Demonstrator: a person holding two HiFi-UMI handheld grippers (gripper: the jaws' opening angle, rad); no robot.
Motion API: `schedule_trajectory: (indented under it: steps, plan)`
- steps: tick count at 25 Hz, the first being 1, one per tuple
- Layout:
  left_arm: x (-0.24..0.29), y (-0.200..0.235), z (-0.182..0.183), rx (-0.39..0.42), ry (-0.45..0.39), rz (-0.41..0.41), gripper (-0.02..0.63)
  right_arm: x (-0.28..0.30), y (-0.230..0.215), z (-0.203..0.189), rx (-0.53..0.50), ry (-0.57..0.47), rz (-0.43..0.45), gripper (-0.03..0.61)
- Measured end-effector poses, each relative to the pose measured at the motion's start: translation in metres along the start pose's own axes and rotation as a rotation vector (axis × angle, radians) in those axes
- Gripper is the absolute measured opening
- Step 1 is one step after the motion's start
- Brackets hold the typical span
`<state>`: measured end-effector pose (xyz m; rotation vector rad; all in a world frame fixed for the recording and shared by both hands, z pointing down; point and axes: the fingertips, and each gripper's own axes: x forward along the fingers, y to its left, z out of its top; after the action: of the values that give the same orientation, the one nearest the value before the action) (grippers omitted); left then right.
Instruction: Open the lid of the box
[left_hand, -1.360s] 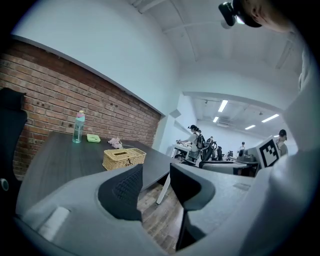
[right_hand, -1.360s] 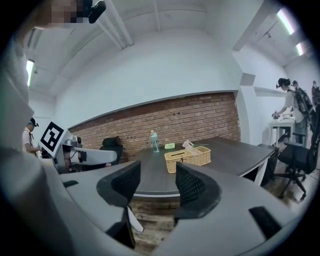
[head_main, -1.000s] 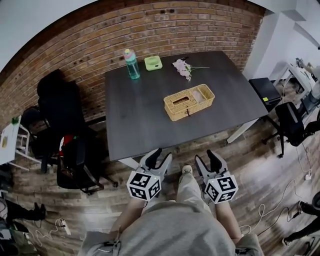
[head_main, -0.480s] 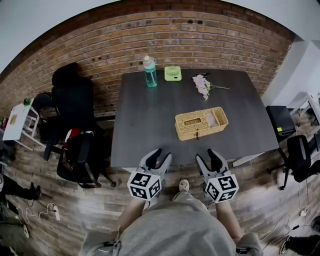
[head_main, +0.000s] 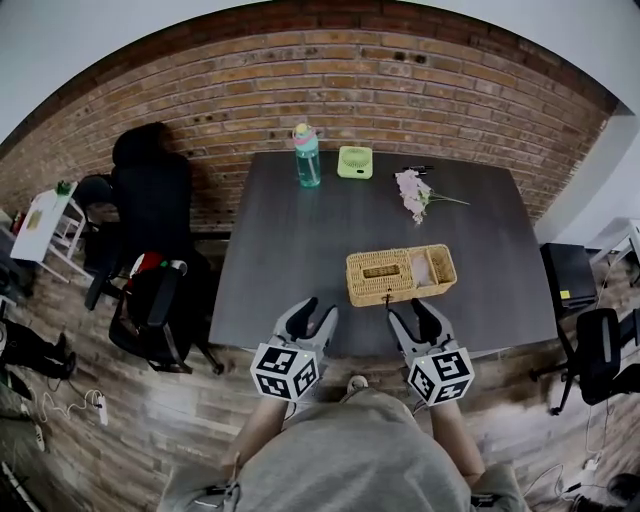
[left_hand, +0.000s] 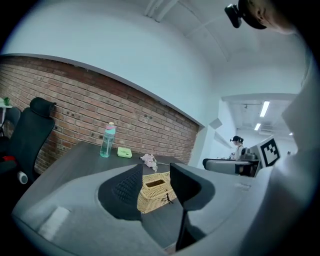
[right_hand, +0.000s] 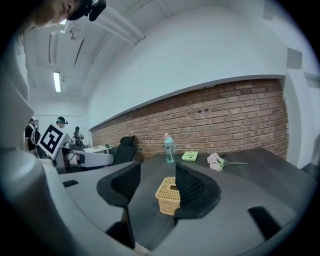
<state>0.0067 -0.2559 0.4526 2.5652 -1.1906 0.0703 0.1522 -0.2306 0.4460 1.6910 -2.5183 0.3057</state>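
- Near the front edge of the dark table (head_main: 290, 250) sits the wicker box (head_main: 401, 275); its slotted lid (head_main: 380, 271) lies flat over the left part; the right part holds something pale that cannot be made out.
- At the box's front wall hangs a small dark tag (head_main: 388, 298), too small to identify.
- Left gripper (head_main: 317, 310) hovers by the table's near edge, well left of the box; its jaws stand apart with nothing between them; in the left gripper view they cut off both ends of the box.
- Right gripper (head_main: 411, 310) hangs just before the box, not touching it; its jaws are spread and empty; in the right gripper view its right jaw hides the box's far side.
- Along the table's far edge stand a water bottle (head_main: 306, 155), a small green square object (head_main: 355, 162) and pink flowers (head_main: 412, 190).
- The person's lap (head_main: 350, 460) fills the lower head view; the hands behind the marker cubes are hidden.
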Motion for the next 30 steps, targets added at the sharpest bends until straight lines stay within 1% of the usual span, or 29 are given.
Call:
schedule_trajectory:
  steps: [14,22,30]
  plan:
    - [0.050,0.017,-0.006,-0.037,-0.012,0.107,0.166,0.052,-0.058,-0.014,-0.041,0.055,0.080,0.218]
    - [0.071,0.027,-0.016,-0.052,0.007,0.139,0.166,0.075,-0.084,-0.038,-0.059,0.102,0.097,0.218]
    - [0.086,0.034,-0.017,-0.060,0.009,0.162,0.166,0.089,-0.107,-0.072,-0.083,0.184,0.097,0.218]
